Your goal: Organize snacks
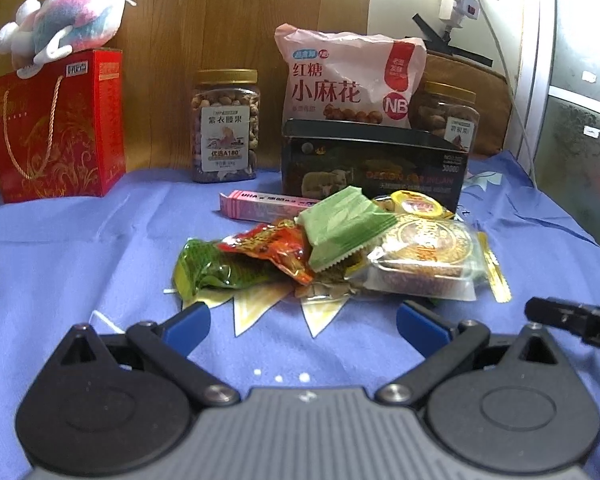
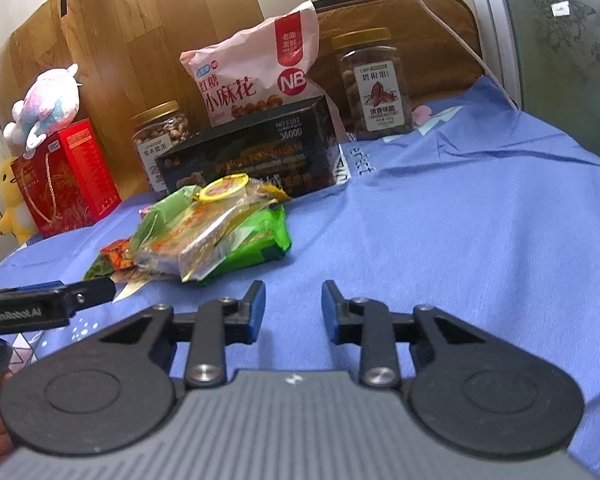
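Observation:
A pile of small snack packets lies on the blue cloth: a light green packet [image 1: 342,232], a red packet [image 1: 272,250], a dark green packet [image 1: 208,268] and a mooncake in clear wrap [image 1: 428,256]. The pile also shows in the right wrist view [image 2: 204,236]. A pink bar box [image 1: 260,204] lies behind it. My left gripper [image 1: 303,322] is open and empty, just in front of the pile. My right gripper [image 2: 293,308] is open and empty, to the right of the pile over bare cloth.
A black box [image 1: 374,168] stands behind the pile with a pink snack bag [image 1: 348,76] on it. Two nut jars [image 1: 225,126] [image 2: 374,84] and a red gift bag [image 1: 58,128] with a plush toy [image 1: 68,20] stand along the wooden back wall.

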